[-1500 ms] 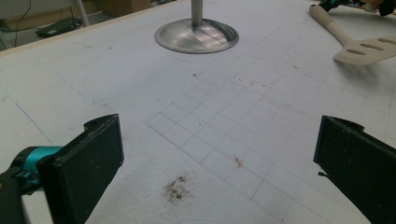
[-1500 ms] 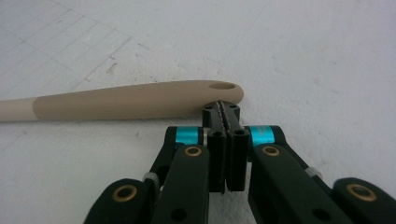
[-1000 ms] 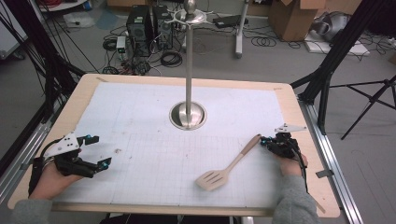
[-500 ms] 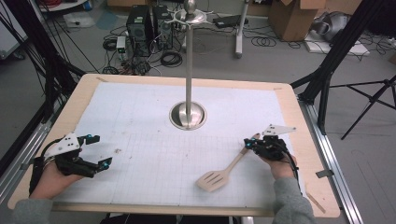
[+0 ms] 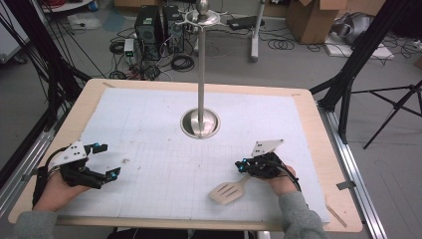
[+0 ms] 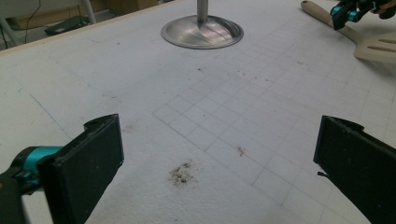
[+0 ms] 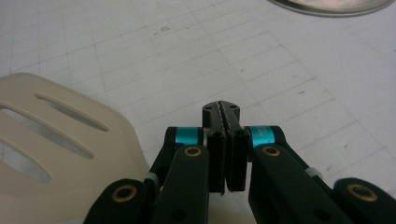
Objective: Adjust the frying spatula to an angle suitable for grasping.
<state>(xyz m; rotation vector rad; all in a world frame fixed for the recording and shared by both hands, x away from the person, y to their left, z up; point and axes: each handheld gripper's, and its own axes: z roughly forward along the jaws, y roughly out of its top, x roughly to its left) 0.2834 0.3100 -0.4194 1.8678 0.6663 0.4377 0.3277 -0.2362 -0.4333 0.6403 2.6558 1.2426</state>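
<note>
We see the stand [image 5: 200, 123] rising from the middle of the table [image 5: 149, 89], toward its far side. The spatula [image 5: 230, 190] lies on the mat near the front edge, right of centre, with the right gripper [image 5: 242, 167] just above its handle. The left gripper [image 5: 108, 161] rests well apart, near the front left corner.

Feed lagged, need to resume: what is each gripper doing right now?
Left gripper: open, holding nothing.
Right gripper: shut, nothing between its pads, over the spatula handle.
</note>
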